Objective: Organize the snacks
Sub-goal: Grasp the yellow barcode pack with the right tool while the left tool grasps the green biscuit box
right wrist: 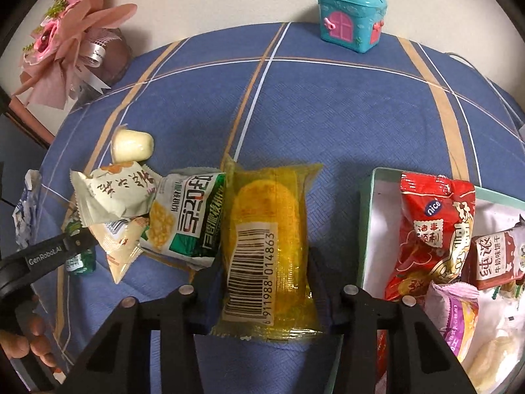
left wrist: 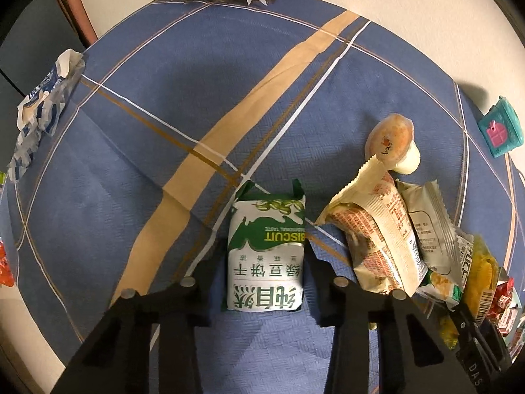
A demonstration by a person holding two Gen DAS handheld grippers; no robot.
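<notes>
Left gripper (left wrist: 264, 282): clamped on green biscuit packet (left wrist: 266, 246)
Right gripper (right wrist: 265, 290): clamped on yellow packet (right wrist: 267, 246)
Box (right wrist: 367, 216): holds red snacks, right of yellow packet

Matte black angular fingers with round silver screw heads are seen on the right gripper (right wrist: 264, 282); "GenRobot.AI" is printed in white on the left gripper (right wrist: 70, 246).

— Cloth (left wrist: 137, 170): woven, matt blue, faintly rough, tan and white stripes.
— Biscuit pack (left wrist: 265, 249): glossy printed film, crimped ends. Yellow pack (right wrist: 267, 246): clear shiny plastic, paper-like barcode label.
— Fingers (right wrist: 203, 298): matt black plastic, small metal pins.
— Box (right wrist: 366, 229): smooth, matt, pale green. Toy house (right wrist: 349, 21): glossy teal plastic.
— Red pack (right wrist: 430, 229): shiny, crinkled foil-like film.
</notes>
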